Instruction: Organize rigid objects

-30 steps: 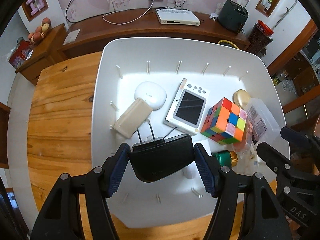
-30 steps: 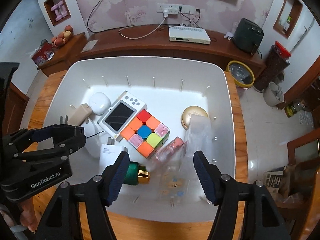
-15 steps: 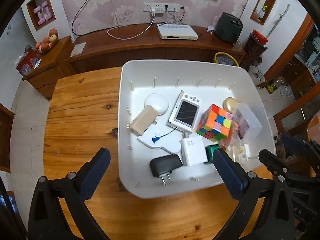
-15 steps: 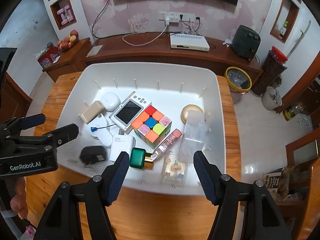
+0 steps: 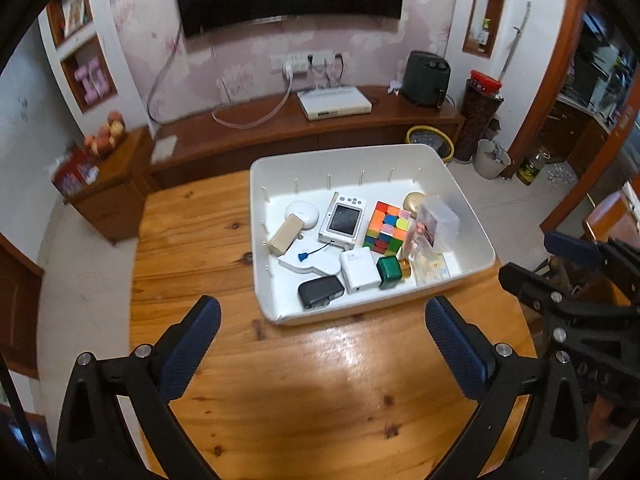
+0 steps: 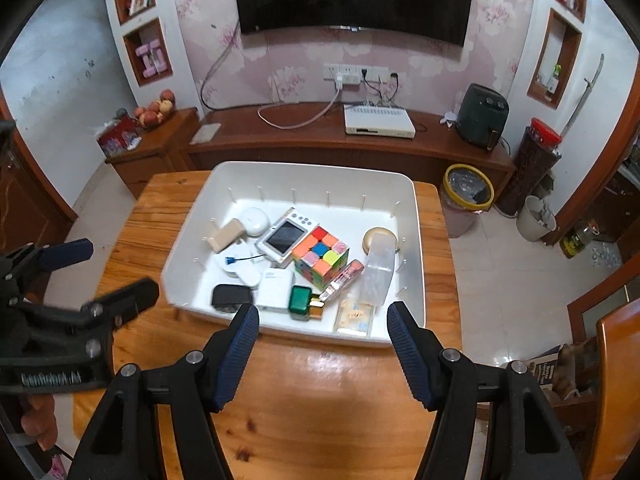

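Observation:
A white bin (image 5: 352,155) sits on the far half of the wooden table (image 5: 320,380). Inside lie a black charger (image 5: 320,292), a white charger (image 5: 360,270), a green box (image 5: 389,272), a colour cube (image 5: 386,228), a white screen device (image 5: 344,220), a clear plastic box (image 5: 438,220), a beige block (image 5: 285,235) and a white oval case (image 5: 302,213). My left gripper (image 5: 322,306) hangs wide open and empty above the table in front of the bin. My right gripper (image 6: 322,312) is open halfway, also empty, before the bin's (image 6: 312,168) near rim.
A dark wooden TV console (image 6: 340,148) with a white set-top box (image 6: 378,126) runs behind the table. A yellow-rimmed waste bin (image 6: 468,188) stands on the floor at the right. A wooden chair (image 6: 616,380) is at the table's right side.
The left gripper let go of the black charger, which now lies in the bin, and opened wide. Both grippers pulled back and up, away from the bin.

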